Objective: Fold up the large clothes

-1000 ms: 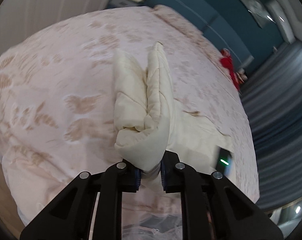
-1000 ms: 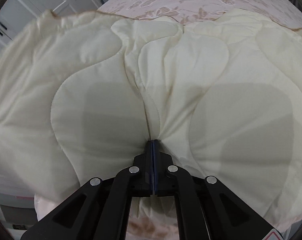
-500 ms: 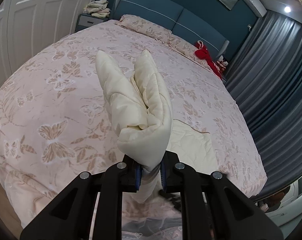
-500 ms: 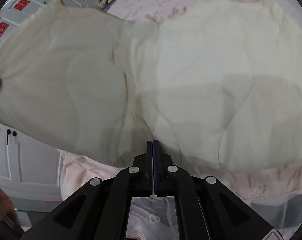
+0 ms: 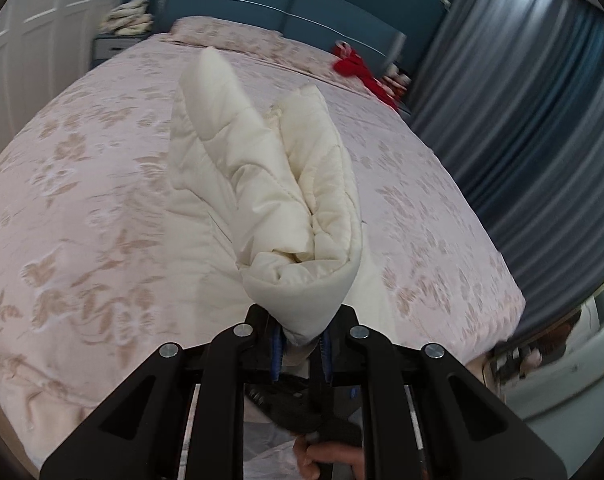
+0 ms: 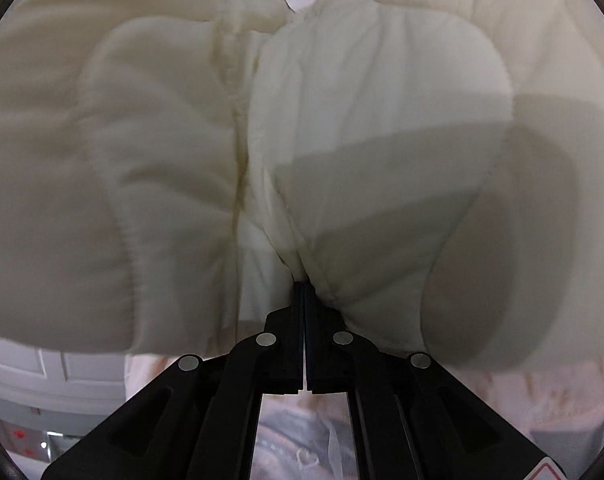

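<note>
Bed (image 5: 82, 208) beneath quilt (image 5: 286, 184), tool-pinched (image 5: 300, 344).

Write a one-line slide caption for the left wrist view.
Left gripper clamps a bunched fold of the cream quilted garment above the floral bedspread.

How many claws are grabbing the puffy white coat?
2. The left gripper pinches a bunched end of the cream coat above the bed. The right gripper is shut on another part, which fills its view.
</note>
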A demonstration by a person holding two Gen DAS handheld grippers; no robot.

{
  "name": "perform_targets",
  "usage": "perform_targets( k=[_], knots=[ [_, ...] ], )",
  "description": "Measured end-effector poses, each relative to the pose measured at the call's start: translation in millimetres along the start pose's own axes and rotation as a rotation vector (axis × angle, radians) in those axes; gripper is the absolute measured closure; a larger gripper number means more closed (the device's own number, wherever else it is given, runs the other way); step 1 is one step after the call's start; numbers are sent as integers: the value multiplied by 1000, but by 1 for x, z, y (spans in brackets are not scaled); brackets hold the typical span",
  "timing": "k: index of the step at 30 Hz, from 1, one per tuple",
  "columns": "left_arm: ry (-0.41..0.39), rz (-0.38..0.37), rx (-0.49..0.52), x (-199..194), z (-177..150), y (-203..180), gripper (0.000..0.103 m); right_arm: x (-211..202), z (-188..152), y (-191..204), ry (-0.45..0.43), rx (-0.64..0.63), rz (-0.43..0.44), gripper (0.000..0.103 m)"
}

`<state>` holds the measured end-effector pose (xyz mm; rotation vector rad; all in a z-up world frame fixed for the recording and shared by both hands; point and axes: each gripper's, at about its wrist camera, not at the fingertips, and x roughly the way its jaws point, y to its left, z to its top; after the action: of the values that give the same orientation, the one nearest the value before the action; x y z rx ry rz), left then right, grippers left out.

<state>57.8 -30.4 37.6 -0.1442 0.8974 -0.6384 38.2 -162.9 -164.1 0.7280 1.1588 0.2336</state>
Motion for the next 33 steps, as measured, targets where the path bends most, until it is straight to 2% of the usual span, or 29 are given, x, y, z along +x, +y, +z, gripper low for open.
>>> perform_targets(
  k=[3,7,13,19,20,25,31,32,33],
  knots=[
    [42,-23,33,23,0,-22,90,-35,-13,-10,-34,7,26,102],
    [118,-34,62,64,-5,-48,90,-85,-29,-32,-99,8,-23,102],
    [225,-23,60,122,-23,-70,90,-145,-37,-74,-169,31,-189,102],
    [292,7,44,156,-40,-78,89,-168,-48,-100,-199,83,-238,102],
    [303,11,45,162,-43,-78,89,-164,-41,-101,-201,90,-241,102],
    [328,59,97,184,-58,-85,88,-161,-32,-110,-214,111,-262,102],
    [316,79,137,188,-64,-90,84,-193,-21,-100,-271,70,-277,102],
    [306,82,152,183,-63,-92,82,-201,-15,-96,-289,55,-276,98],
    [284,81,175,172,-61,-96,76,-207,-10,-92,-304,44,-275,90]
  ],
)
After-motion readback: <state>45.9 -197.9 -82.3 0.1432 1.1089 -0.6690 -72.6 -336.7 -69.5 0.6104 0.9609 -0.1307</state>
